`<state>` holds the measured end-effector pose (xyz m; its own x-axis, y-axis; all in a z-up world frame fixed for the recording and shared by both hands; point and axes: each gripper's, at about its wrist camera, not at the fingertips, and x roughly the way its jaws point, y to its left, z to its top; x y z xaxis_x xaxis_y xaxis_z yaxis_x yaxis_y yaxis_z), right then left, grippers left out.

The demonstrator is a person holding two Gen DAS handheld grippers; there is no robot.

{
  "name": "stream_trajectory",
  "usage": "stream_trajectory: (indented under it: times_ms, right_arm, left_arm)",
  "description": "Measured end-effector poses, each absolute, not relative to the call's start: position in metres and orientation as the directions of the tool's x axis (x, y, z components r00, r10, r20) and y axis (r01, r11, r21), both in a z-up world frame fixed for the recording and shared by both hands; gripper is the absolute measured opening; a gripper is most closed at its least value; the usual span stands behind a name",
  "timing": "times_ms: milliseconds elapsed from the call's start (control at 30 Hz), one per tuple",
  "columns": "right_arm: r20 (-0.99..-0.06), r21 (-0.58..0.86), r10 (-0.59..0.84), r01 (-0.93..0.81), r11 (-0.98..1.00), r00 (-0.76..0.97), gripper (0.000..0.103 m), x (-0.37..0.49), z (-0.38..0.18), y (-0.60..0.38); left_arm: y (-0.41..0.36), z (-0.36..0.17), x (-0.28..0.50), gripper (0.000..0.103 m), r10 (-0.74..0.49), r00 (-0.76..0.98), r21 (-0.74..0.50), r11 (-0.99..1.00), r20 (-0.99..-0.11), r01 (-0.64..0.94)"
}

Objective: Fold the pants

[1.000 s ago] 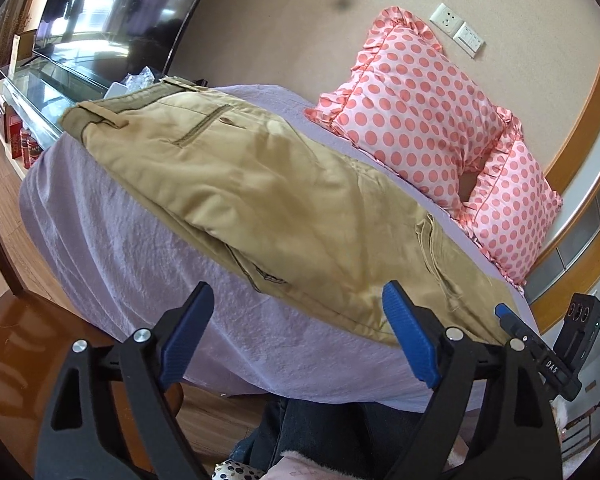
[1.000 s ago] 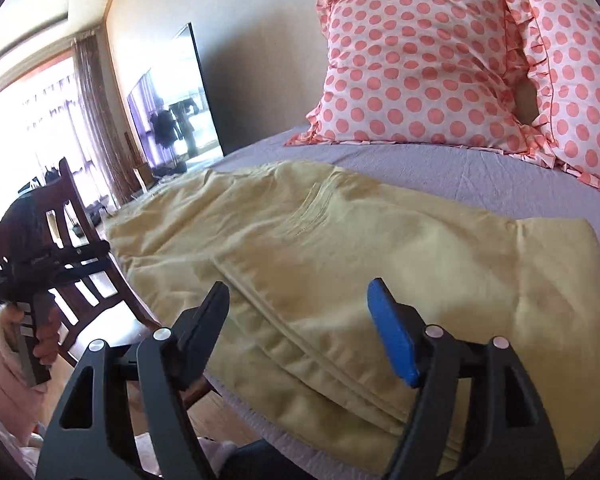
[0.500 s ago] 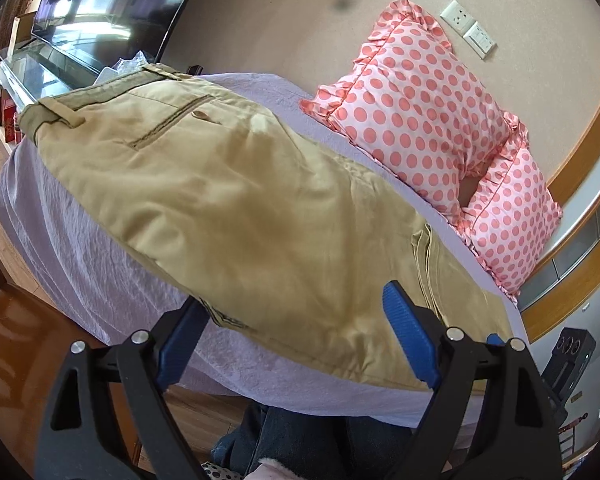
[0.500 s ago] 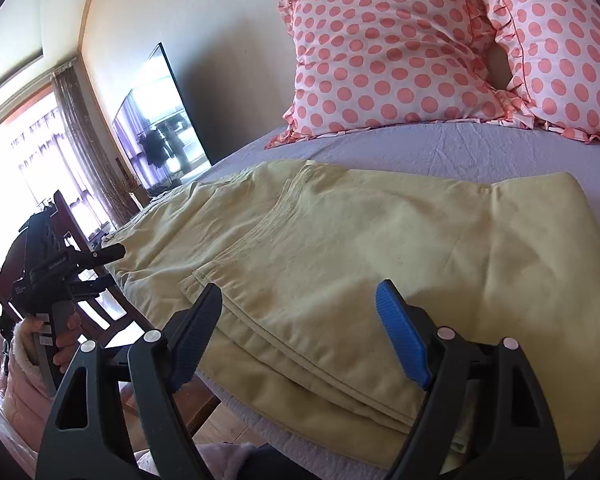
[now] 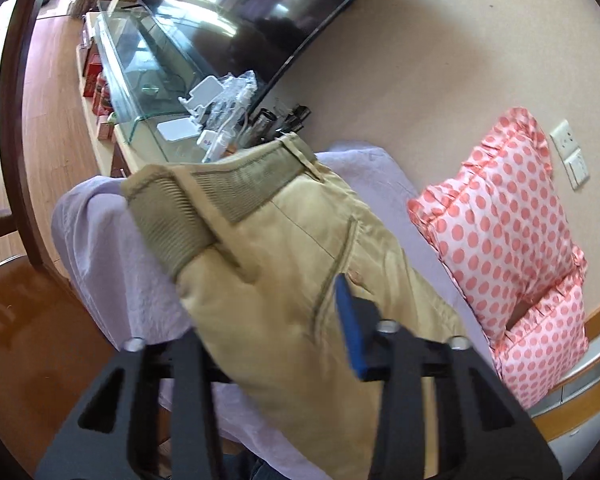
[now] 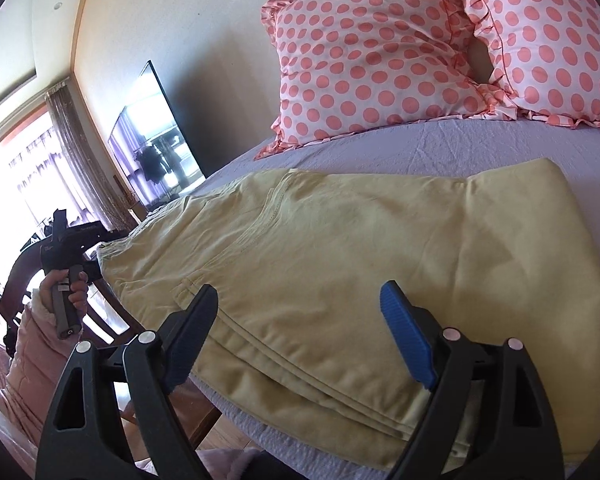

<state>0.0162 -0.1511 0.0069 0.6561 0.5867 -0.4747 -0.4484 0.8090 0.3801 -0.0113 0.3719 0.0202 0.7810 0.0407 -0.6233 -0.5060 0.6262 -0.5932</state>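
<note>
Khaki pants [image 6: 340, 256] lie folded in layers on the lilac bed sheet [image 6: 460, 144]. In the left wrist view the waistband end [image 5: 220, 192] with its ribbed elastic is close up. My left gripper [image 5: 276, 340] is open and straddles the near edge of the pants below the waistband; its left finger is hidden under the cloth and the blue pad of its right finger [image 5: 350, 328] rests on top. My right gripper [image 6: 300, 336] is open, its fingers over the near folded edge at the leg end. The left gripper also shows in the right wrist view [image 6: 66, 252], held by a hand.
Two pink polka-dot pillows [image 6: 380, 64] lean on the wall at the back of the bed. A large TV [image 5: 260, 8] and a glass-topped cabinet [image 5: 140, 80] with small items stand past the waistband end. A dark wooden chair [image 6: 24, 280] is at the bed's left corner.
My left gripper has swung left and closed in on the waistband end, so cloth now lies between its fingers. My right gripper has moved slightly forward over the near edge.
</note>
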Motion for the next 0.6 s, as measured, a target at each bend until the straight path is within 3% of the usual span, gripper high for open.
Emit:
stream_trajectory:
  times_ms: [67, 167, 233, 367, 433, 600]
  right_arm:
    - [-0.468, 0.38, 0.579, -0.439, 0.814, 0.667, 0.085, 0.014, 0.008, -0.159]
    - [-0.456, 0.368, 0.546, -0.41, 0.834, 0.703, 0.086, 0.01, 0.011, -0.176]
    - [-0.443, 0.37, 0.511, -0.369, 0.853, 0.737, 0.089, 0.007, 0.015, -0.193]
    - [-0.407, 0.418, 0.418, -0.242, 0.876, 0.812, 0.092, 0.001, 0.019, -0.237]
    - [-0.398, 0.454, 0.378, -0.179, 0.873, 0.836, 0.092, -0.003, 0.019, -0.259]
    - [-0.389, 0.509, 0.292, -0.06, 0.859, 0.874, 0.092, -0.017, 0.016, -0.3]
  left_arm:
    - [0.37, 0.028, -0.012, 0.009, 0.057, 0.785, -0.584, 0.635, -0.618, -0.506]
    - [0.332, 0.07, -0.003, 0.007, 0.121, 0.803, -0.452, 0.773, -0.583, -0.445]
    - [0.294, 0.103, 0.007, 0.007, 0.099, 0.832, -0.384, 0.853, -0.546, -0.354]
    - [0.181, 0.152, 0.028, 0.007, -0.041, 0.877, -0.228, 0.97, -0.478, -0.08]
    - [0.119, 0.161, 0.032, 0.008, -0.173, 0.873, -0.184, 0.978, -0.456, 0.097]
    - [-0.032, 0.13, 0.028, 0.008, -0.483, 0.721, -0.114, 0.86, -0.498, 0.497]
